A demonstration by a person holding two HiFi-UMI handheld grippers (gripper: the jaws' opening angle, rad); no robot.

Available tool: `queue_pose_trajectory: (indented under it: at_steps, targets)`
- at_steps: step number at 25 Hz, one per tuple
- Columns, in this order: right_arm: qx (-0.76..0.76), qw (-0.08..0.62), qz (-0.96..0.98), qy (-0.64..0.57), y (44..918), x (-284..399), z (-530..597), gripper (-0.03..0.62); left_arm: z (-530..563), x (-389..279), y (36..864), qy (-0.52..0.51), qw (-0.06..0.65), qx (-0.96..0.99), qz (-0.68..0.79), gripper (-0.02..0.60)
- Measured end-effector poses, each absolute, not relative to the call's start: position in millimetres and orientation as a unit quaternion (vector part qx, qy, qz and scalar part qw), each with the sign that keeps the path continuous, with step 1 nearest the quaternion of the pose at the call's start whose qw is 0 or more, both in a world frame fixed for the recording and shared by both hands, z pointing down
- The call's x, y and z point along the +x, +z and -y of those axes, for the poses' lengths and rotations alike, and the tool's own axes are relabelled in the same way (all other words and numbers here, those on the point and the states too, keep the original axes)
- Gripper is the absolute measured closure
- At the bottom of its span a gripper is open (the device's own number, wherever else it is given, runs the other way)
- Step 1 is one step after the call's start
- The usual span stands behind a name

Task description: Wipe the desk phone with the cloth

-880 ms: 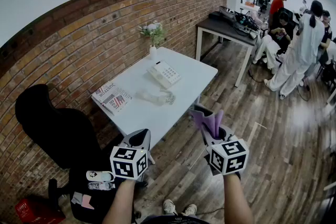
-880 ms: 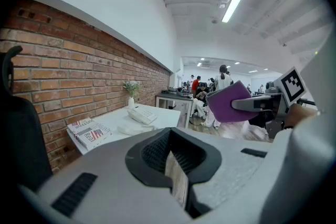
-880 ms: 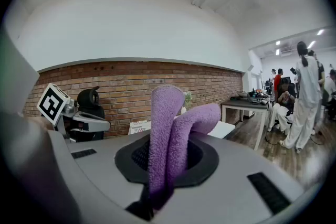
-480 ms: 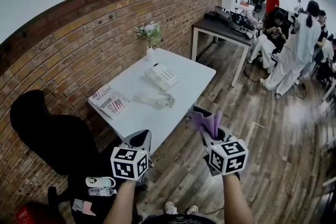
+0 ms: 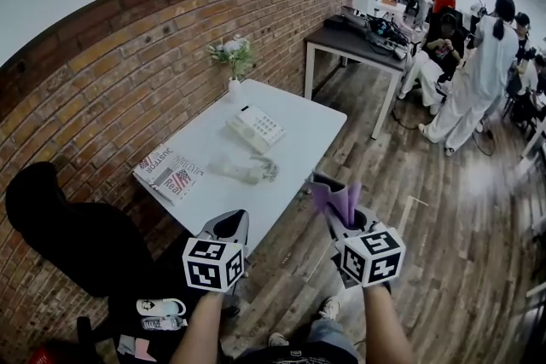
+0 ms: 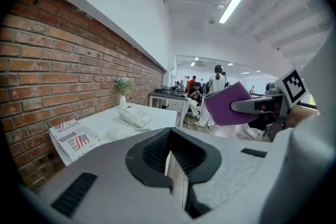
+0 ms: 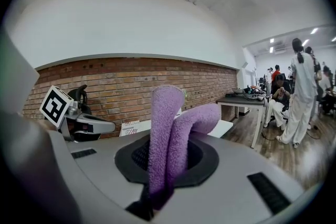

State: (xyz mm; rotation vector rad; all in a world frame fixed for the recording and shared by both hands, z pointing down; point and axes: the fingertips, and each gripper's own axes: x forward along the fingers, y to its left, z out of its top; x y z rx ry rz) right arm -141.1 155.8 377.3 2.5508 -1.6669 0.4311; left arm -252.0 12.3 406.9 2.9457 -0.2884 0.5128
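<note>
The white desk phone (image 5: pixel 255 129) lies on a white table (image 5: pixel 299 119) against the brick wall, also visible in the left gripper view as the phone (image 6: pixel 134 117). My right gripper (image 5: pixel 337 202) is shut on a purple cloth (image 5: pixel 339 200), held in the air short of the table's near edge; the cloth (image 7: pixel 170 134) sticks up folded between the jaws. My left gripper (image 5: pixel 225 227) is shut with nothing in it, low and to the left, also short of the table.
On the table stand a small vase with a plant (image 5: pixel 233 64), a newspaper (image 5: pixel 169 174) at the near left, and a pale crumpled item (image 5: pixel 239 171). A black chair (image 5: pixel 77 243) stands left. A dark desk (image 5: pixel 363 40) and several people (image 5: pixel 473 81) are at the far right.
The view has shifted a little, so the table and phone sit slightly further left and higher. Both grippers hold the same pose, the cloth still clamped in the right one.
</note>
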Motion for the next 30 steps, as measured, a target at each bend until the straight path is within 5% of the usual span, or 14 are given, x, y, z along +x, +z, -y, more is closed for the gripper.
queue_pose_trajectory:
  at_steps: [30]
  targets:
    - [0.788,0.022,0.593,0.165,399,142,-173,0.546,-49,40,408,0.193,0.057,0.971,0.132,0.577]
